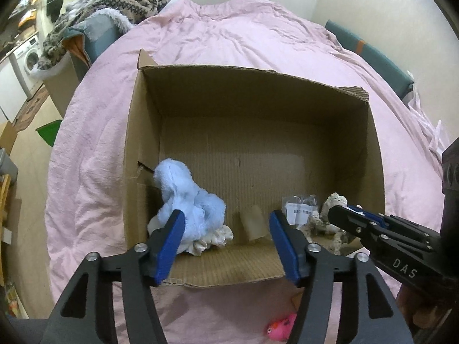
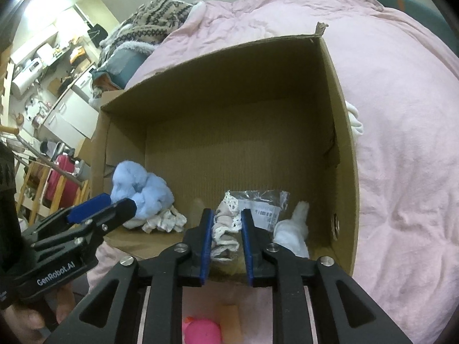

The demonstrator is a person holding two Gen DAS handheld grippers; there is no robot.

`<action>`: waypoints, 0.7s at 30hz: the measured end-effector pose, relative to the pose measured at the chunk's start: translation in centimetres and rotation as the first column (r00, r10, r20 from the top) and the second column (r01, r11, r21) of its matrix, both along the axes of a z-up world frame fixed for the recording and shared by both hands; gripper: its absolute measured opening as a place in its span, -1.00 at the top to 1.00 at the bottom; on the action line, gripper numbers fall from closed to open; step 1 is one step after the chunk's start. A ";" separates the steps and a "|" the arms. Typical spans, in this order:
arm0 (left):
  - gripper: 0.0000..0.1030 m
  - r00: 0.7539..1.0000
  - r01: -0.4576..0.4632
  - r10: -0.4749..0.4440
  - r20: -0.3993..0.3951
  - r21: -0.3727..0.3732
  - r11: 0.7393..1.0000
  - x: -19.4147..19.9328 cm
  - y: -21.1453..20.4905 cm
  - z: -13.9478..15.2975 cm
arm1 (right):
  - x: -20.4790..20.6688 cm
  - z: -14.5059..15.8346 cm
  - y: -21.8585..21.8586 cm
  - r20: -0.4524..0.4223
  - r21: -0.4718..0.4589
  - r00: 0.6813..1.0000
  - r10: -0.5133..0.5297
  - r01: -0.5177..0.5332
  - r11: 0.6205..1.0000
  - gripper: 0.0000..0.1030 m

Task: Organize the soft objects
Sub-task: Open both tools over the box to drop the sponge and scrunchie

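Both grippers hover at the near rim of the box (image 1: pixel 373 132) on the pink duvet (image 1: pixel 86 172). Left gripper (image 1: pixel 226 243) has its fingers wide apart, holding nothing, with the blue plush (image 1: pixel 189 200) just beyond its left finger, in the box's near-left corner. Right gripper (image 2: pixel 226 243) is closed on a lace-trimmed cloth (image 2: pixel 225 229), whose lower part is hidden. Beside it lie a crinkled plastic bag (image 2: pixel 264 203) and a white fluffy thing (image 2: pixel 292 232), hard to identify. A pink toy (image 2: pixel 200 331) is cut off at the frame's bottom.
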State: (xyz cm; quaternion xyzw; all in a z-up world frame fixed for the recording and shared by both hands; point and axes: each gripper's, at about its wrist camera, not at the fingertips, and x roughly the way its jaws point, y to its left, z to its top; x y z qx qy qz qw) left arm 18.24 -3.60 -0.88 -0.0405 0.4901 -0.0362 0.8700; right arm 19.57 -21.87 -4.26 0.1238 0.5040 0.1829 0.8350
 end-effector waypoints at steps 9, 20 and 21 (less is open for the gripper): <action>-0.24 1.000 -0.016 0.016 0.021 0.009 1.000 -0.2 0.2 0.1 | 0.1 1.2 -1.7 0.041 0.058 0.997 -0.071 0.069 0.996 -0.45; -0.24 0.999 -0.017 0.015 0.045 0.034 0.999 -1.3 0.4 0.9 | -0.2 1.5 -2.2 0.035 0.065 0.996 -0.079 0.076 0.995 -0.45; -0.24 0.999 -0.010 0.008 0.047 0.037 0.999 -1.6 0.5 1.0 | -0.2 1.5 -2.2 0.034 0.063 0.996 -0.078 0.076 0.995 -0.45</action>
